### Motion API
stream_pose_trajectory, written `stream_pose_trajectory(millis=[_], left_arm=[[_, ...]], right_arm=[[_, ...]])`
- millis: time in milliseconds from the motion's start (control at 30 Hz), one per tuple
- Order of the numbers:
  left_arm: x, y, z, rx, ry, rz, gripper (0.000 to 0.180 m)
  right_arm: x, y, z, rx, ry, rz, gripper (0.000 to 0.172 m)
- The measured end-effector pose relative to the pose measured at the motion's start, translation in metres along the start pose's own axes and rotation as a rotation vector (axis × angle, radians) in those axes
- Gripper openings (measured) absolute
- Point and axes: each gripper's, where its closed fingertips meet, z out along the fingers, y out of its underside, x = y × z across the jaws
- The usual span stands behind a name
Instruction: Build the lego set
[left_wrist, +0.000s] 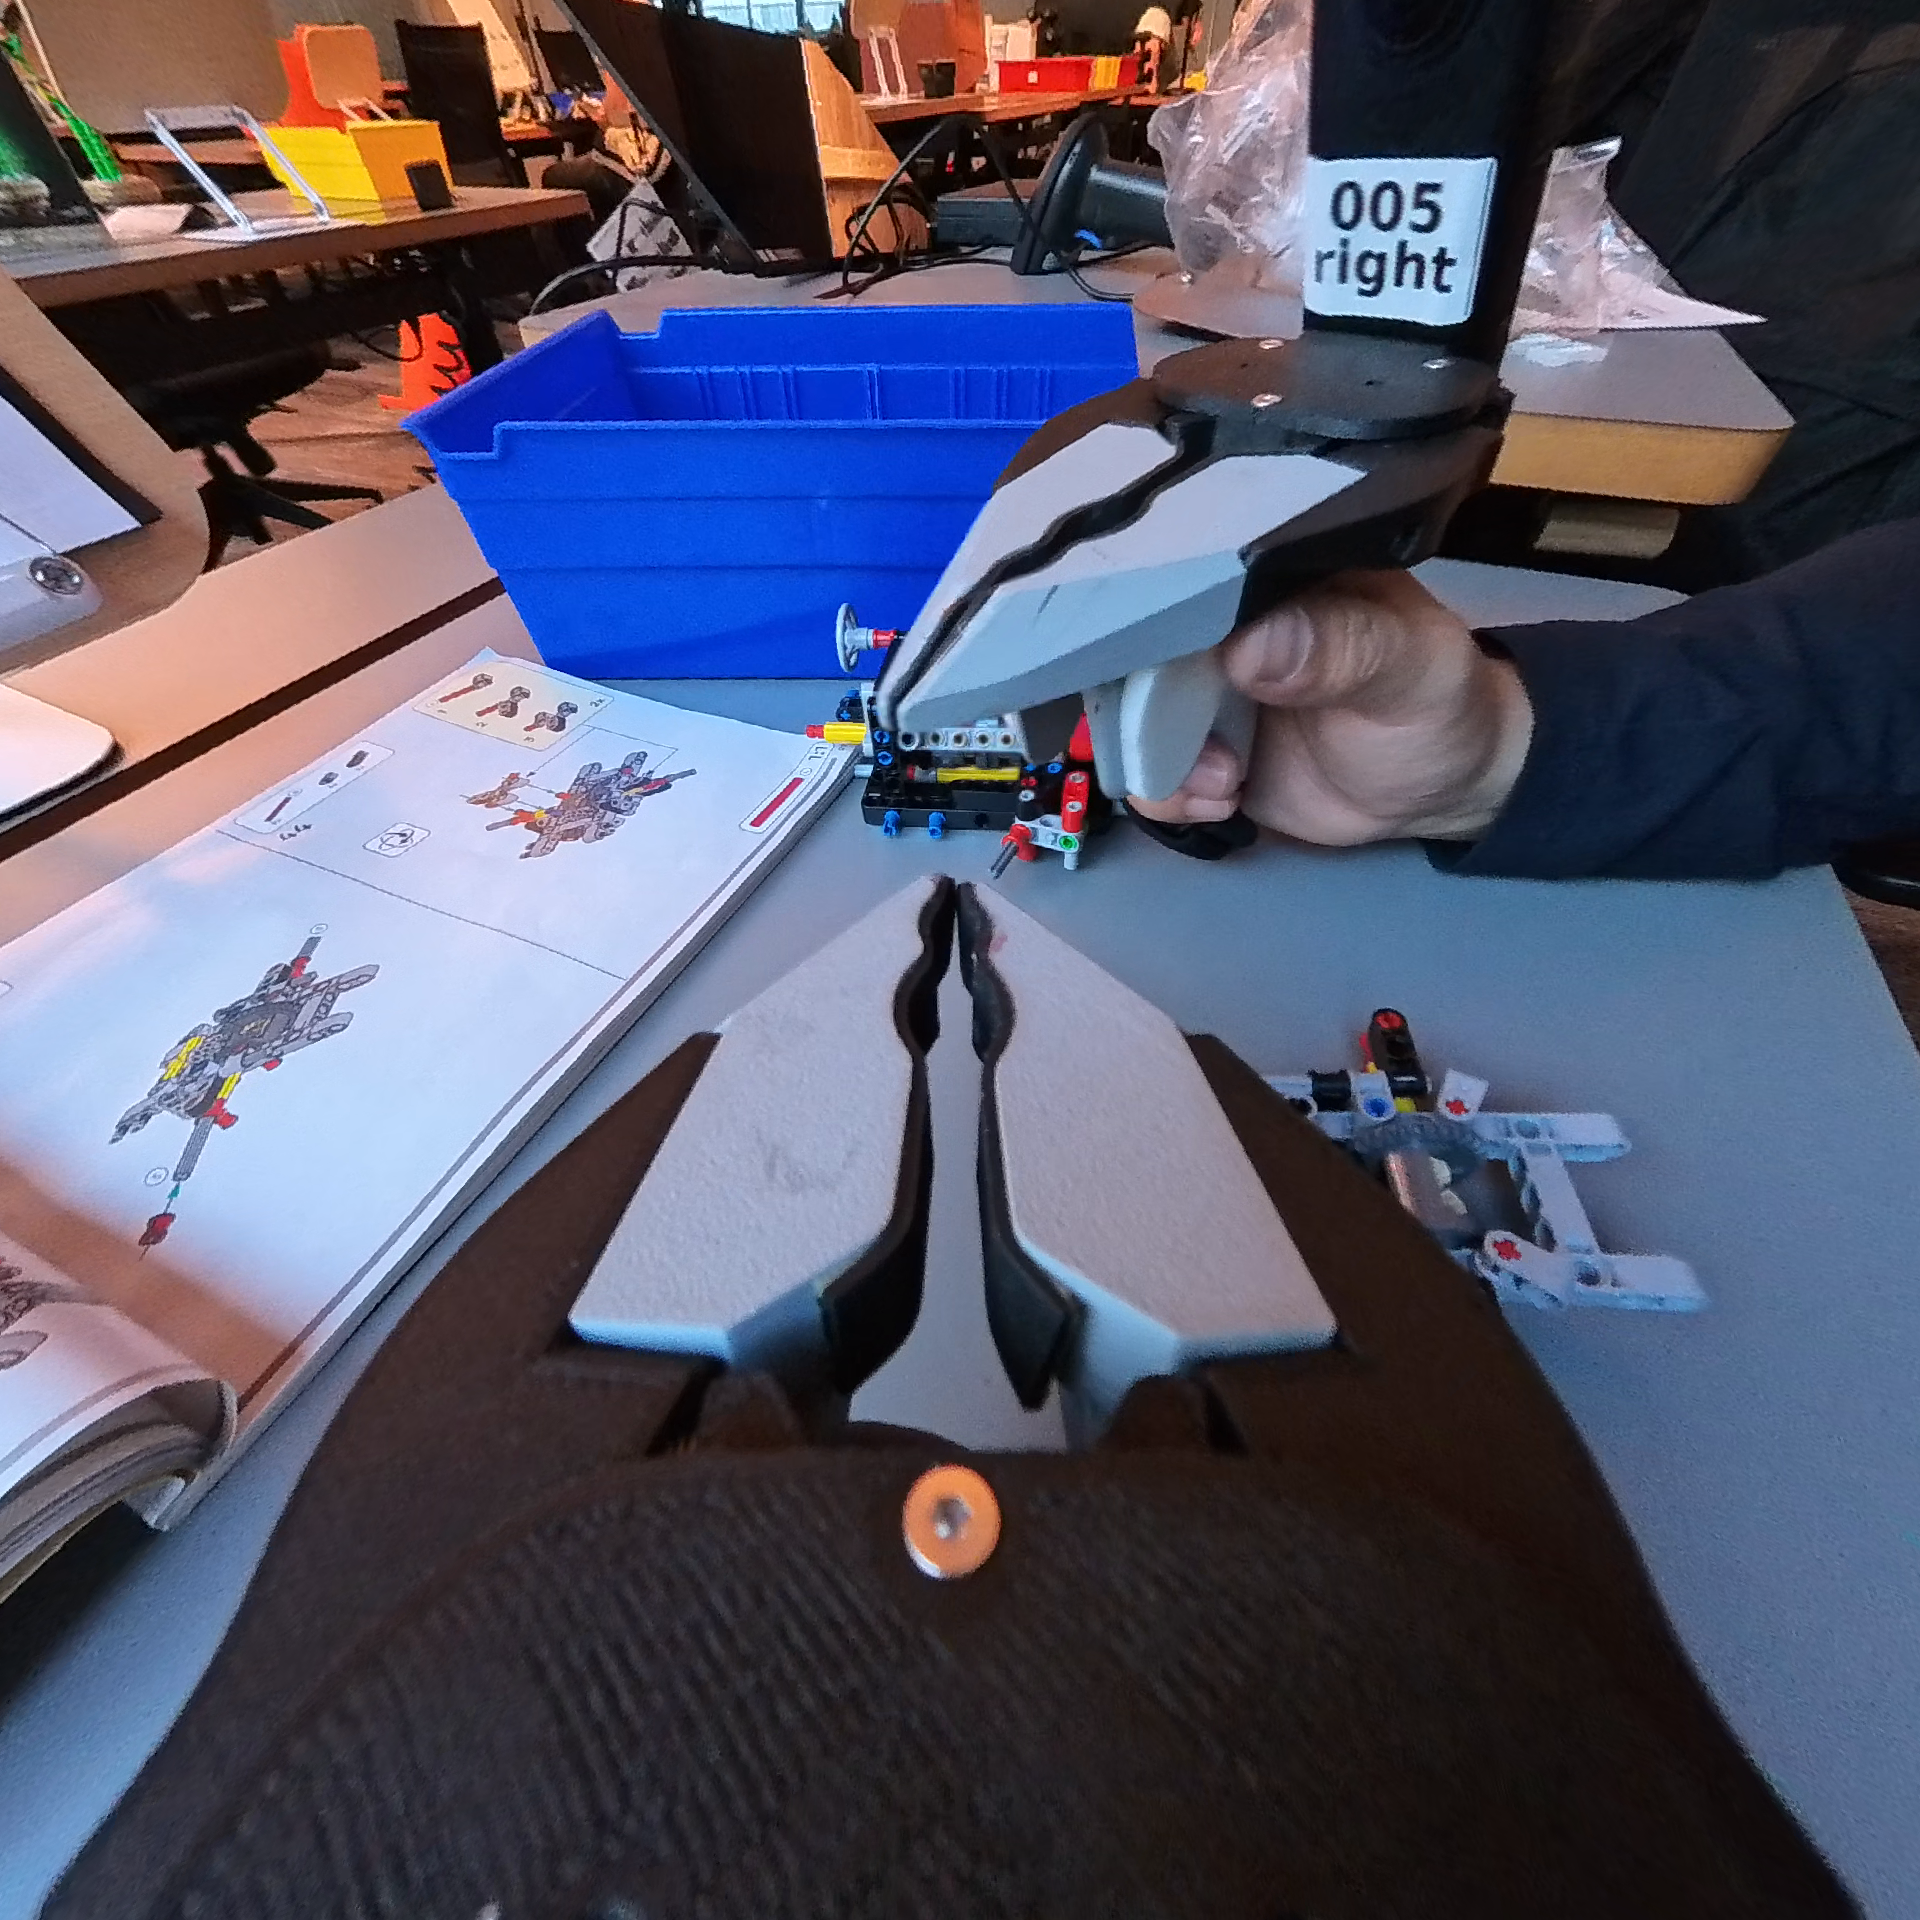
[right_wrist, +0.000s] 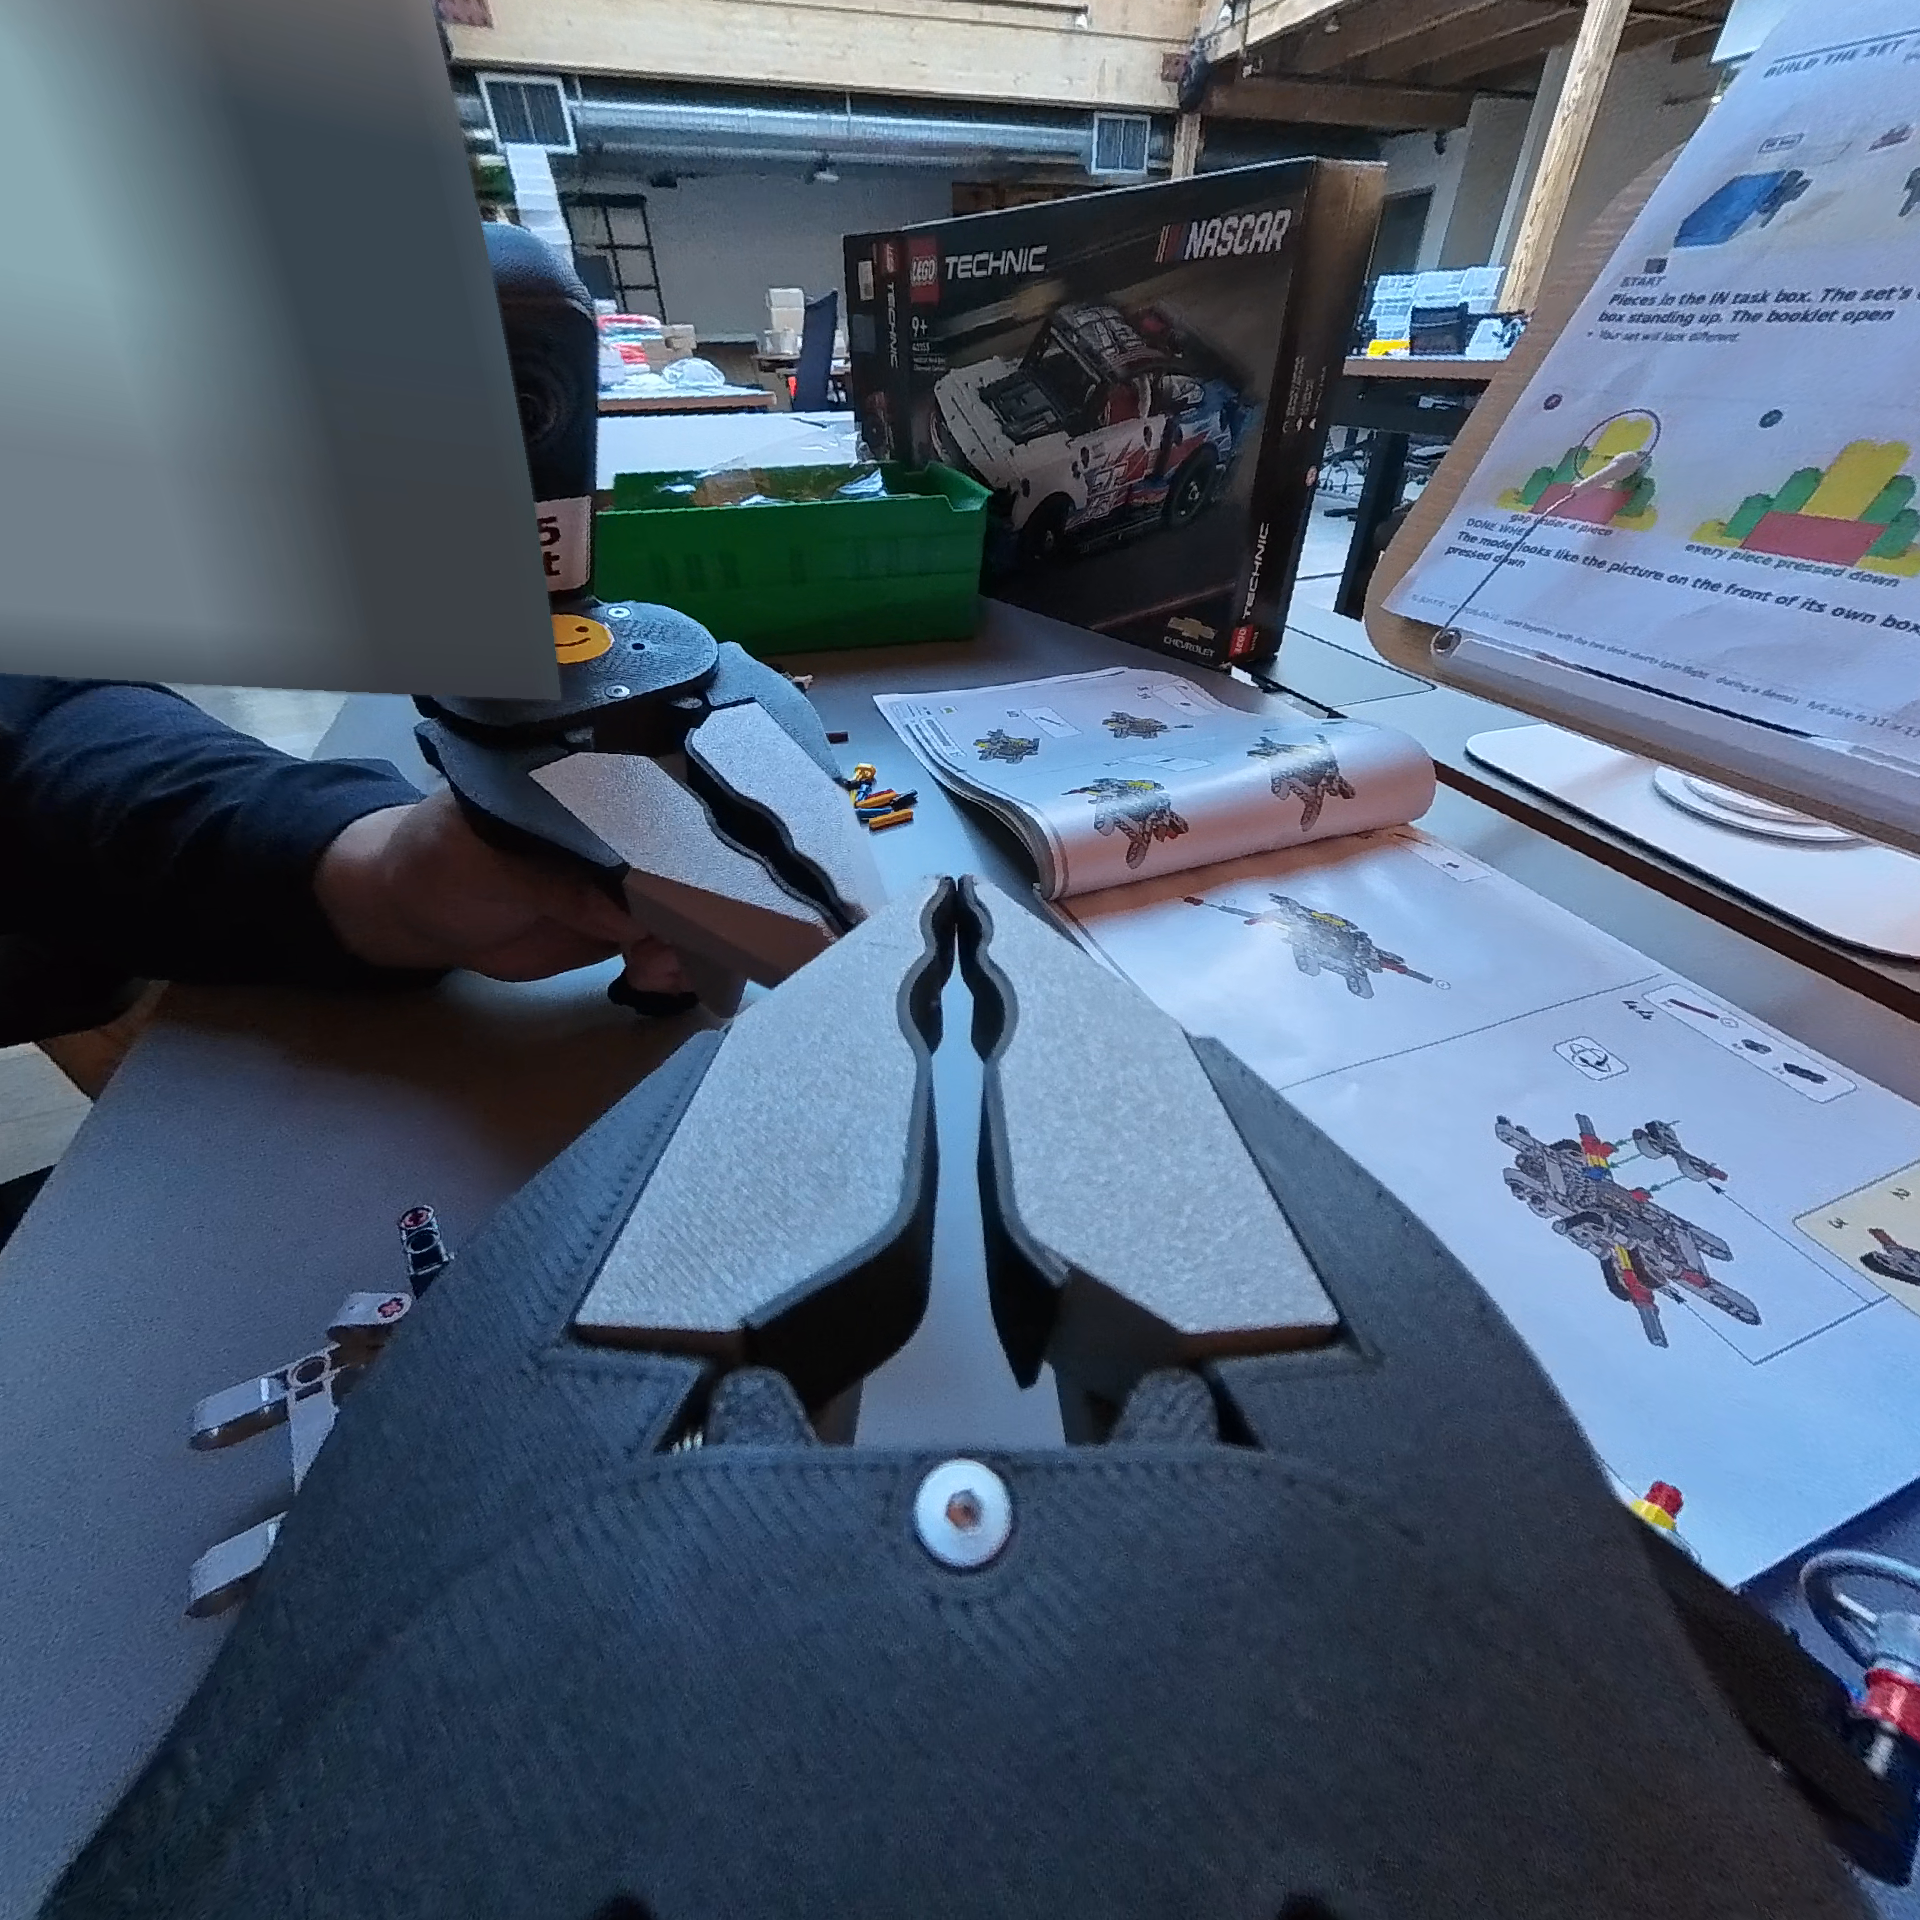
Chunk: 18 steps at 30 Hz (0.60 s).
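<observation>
With both grippers closed on nothing, the right gripper (left_wrist: 888, 717) pressing its tip on the model (left_wrist: 956, 774) beside the booklet (left_wrist: 436, 935) could tip it or pop pieces loose.

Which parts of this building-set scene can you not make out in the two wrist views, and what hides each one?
- Black-based assembly, left wrist view: top covered by the right gripper.
- Grey frame assembly, left wrist view: near end behind the left gripper.
- Green bin, right wrist view: left end behind a blur patch.
- Small loose pieces, right wrist view: too small to identify.
</observation>
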Motion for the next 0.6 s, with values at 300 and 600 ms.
stream_pose_trajectory(millis=[300,600], left_arm=[[0.007,0.006,0.011,-0.05,-0.016,0.09,0.003],[-0.005,0.006,0.004,-0.049,-0.133,0.155,0.01]], right_arm=[[-0.011,0.004,0.01,-0.036,-0.014,-0.084,0.0],[-0.004,-0.009,-0.003,0.004,0.077,-0.141,0.0]])
